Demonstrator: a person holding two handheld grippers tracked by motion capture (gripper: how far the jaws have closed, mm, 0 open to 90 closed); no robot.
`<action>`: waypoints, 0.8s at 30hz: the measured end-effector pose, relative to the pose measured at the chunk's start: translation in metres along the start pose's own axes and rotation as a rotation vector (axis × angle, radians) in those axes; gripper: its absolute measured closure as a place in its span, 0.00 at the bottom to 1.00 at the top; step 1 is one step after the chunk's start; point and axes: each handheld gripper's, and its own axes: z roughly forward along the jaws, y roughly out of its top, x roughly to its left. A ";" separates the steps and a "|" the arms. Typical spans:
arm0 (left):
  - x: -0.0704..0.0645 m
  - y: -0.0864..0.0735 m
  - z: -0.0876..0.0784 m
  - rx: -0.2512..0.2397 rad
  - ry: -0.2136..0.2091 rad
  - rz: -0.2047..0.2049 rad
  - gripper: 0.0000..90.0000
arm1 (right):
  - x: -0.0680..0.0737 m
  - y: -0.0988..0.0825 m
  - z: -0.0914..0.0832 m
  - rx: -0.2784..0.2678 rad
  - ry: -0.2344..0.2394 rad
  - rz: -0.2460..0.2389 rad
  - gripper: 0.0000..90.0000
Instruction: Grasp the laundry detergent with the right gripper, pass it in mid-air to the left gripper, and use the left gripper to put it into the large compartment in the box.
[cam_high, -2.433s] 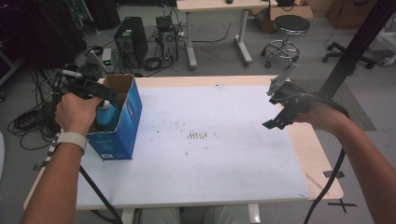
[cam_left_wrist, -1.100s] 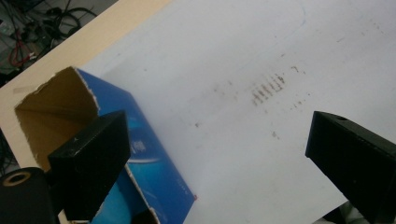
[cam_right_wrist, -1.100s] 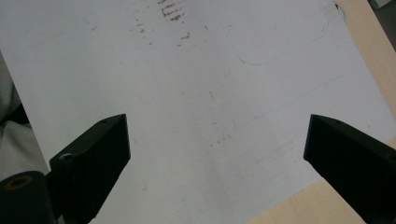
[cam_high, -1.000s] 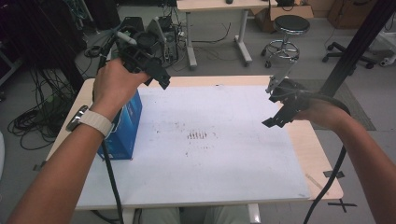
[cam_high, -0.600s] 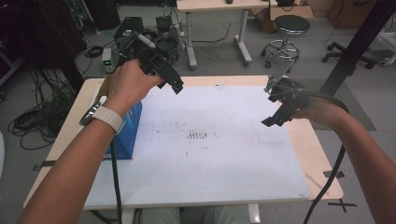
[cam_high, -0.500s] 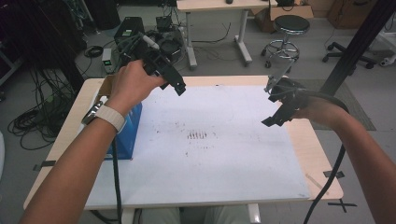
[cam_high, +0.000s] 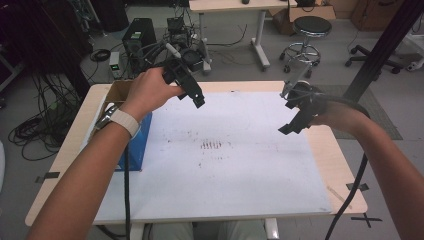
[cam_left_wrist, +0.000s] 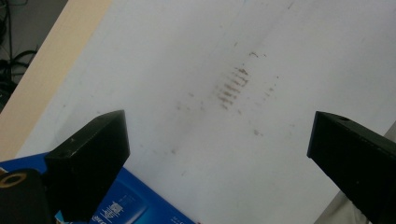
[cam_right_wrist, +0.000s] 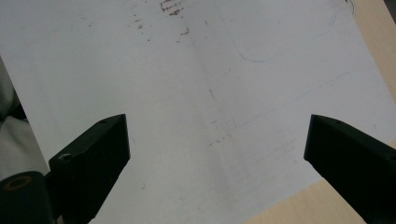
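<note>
1. In the high view, the left gripper is up in the air in the upper middle of the frame, above the far part of the desk.
2. A hand with a watch on the wrist holds it. Its jaws are spread apart and hold nothing.
3. The blue box stands at the left of the frame, near the left edge of the desk. Its top is open. The arm covers part of it.
4. A big white sheet lies flat on the desk and covers most of it. A patch of little brown marks sits near the middle of the frame.
5. The right gripper is at the right of the frame, above the right side of the white sheet. It is well apart from the left gripper.
6. In the left gripper view, two black jaws stand wide apart at the bottom left and bottom right, with nothing between them.
7. A bit of the blue box peeks in at the bottom left. The brown marks show on the white sheet near the middle.
8. In the right gripper view, the jaws are also wide apart and hold nothing.
9. The white sheet lies under them. The bare desk shows at the bottom right corner.
</note>
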 end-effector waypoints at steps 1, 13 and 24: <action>0.000 0.000 0.000 0.000 0.000 0.000 0.07 | 0.000 0.000 0.000 0.000 0.000 0.000 0.07; 0.000 0.009 0.018 0.006 -0.039 0.123 0.07 | -0.005 0.000 0.003 0.011 0.015 0.006 0.07; 0.000 0.008 0.021 -0.021 -0.057 0.163 0.07 | -0.010 0.005 0.006 0.008 0.024 -0.007 0.07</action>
